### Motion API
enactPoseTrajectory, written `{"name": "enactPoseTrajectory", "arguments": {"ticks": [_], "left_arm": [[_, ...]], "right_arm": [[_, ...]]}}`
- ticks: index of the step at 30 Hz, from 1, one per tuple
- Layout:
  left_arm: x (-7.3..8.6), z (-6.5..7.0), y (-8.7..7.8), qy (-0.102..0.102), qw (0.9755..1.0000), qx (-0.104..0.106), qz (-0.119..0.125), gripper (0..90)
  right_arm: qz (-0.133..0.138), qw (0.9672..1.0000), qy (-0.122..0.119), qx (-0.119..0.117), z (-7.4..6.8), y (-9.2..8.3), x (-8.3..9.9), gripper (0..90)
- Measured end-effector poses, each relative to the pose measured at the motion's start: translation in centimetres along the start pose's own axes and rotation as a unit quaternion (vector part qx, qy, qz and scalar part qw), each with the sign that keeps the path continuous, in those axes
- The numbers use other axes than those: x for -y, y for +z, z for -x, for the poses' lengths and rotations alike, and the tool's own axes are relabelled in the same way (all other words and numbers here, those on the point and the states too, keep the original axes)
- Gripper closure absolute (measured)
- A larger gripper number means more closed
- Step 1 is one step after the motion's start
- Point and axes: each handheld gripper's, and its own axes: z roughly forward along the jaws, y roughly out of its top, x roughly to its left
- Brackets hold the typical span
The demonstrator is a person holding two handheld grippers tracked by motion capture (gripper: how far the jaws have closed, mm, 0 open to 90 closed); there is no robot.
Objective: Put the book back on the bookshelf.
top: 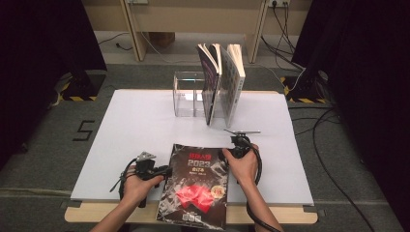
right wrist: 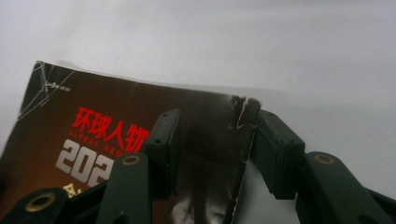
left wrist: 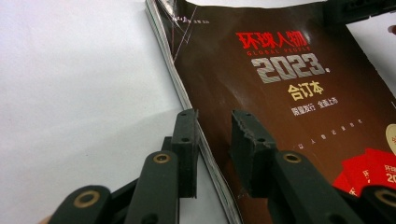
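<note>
A dark magazine (top: 196, 186) with red and white lettering lies flat near the front edge of the white counter (top: 135, 125), its lower end reaching past the white surface onto the wooden rim. The left tongs (top: 164, 170) sit at the magazine's left long edge. In the left gripper view (left wrist: 212, 140) one jaw stands on the bare counter just outside the page stack, the other over the cover, and the edge of the magazine runs through the gap between them; the pads do not press it, so these tongs are released. The right tongs (top: 226, 153) are at the magazine's upper right corner. In the right gripper view (right wrist: 215, 140) that worn corner lies between the two jaws, one above the cover and one out beside the edge over white counter, with clear space on each side; these tongs are also released, nothing grasped. A hand (top: 241, 166) wraps each gripper body, forearms coming in from the near side. Farther back on the counter stands a clear rack (top: 186, 94), and two books (top: 223, 82) stand upright in its right part, leaning slightly.
</note>
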Motion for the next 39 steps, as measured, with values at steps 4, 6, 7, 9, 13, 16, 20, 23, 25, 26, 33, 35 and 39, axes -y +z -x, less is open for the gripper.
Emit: {"name": "enactPoseTrajectory", "arguments": {"ticks": [4, 6, 7, 9, 13, 16, 20, 23, 25, 26, 33, 35, 39], "left_arm": [[0.0, 0.0, 0.0, 0.001, 1.0000, 0.000, 0.001, 70.6], [0.0, 0.0, 0.0, 0.002, 1.0000, 0.000, 0.001, 70.4], [0.0, 0.0, 0.0, 0.004, 1.0000, 0.000, -0.001, 70.2], [0.0, 0.1, 0.0, 0.006, 1.0000, -0.001, 0.001, 69.9], [0.1, 0.1, 0.0, 0.006, 1.0000, 0.000, 0.004, 69.9], [0.1, 0.1, 0.0, 0.007, 1.0000, 0.000, 0.003, 69.8], [0.1, 0.1, 0.0, 0.007, 1.0000, 0.001, 0.004, 69.8], [0.2, 0.1, 0.0, 0.015, 0.9999, 0.000, 0.006, 69.7], [0.2, 0.2, 0.0, 0.029, 0.9996, -0.004, 0.004, 69.1], [0.2, 0.2, 0.0, 0.028, 0.9996, -0.001, 0.005, 67.8], [-0.3, 0.0, -0.6, 0.019, 0.9996, 0.009, 0.020, 58.0], [-0.5, 0.0, -0.8, 0.017, 0.9995, 0.008, 0.026, 56.4], [-0.9, -0.1, -1.2, 0.012, 0.9991, 0.008, 0.040, 53.5]], "right_arm": [[-0.002, 1.0000, 0.004, -0.007, 0.0, -0.2, 0.3, 57.6], [-0.004, 0.9999, 0.003, -0.009, 0.0, -0.5, 0.3, 62.4], [-0.004, 0.9999, 0.004, -0.013, -0.1, -0.7, 0.3, 64.5], [-0.001, 0.9998, -0.001, -0.018, -0.2, -1.2, 0.2, 68.9], [-0.004, 0.9991, -0.011, -0.040, -0.8, -2.1, -0.2, 76.1], [-0.008, 0.9987, -0.018, -0.047, -1.0, -2.4, -0.4, 81.8], [-0.010, 0.9983, -0.017, -0.055, -1.1, -2.5, -0.5, 86.7], [-0.007, 0.9979, -0.022, -0.061, -1.4, -3.0, -0.7, 87.2], [0.005, 0.9976, -0.018, -0.067, -1.6, -3.6, -0.9, 87.3], [0.014, 0.9973, -0.018, -0.071, -1.7, -3.9, -1.0, 87.3], [0.054, 0.9948, -0.029, -0.082, -3.0, -5.9, -1.9, 87.3], [0.064, 0.9941, -0.035, -0.080, -3.3, -6.3, -2.1, 87.4], [0.083, 0.9928, -0.040, -0.076, -3.6, -7.2, -2.6, 87.4]]}}
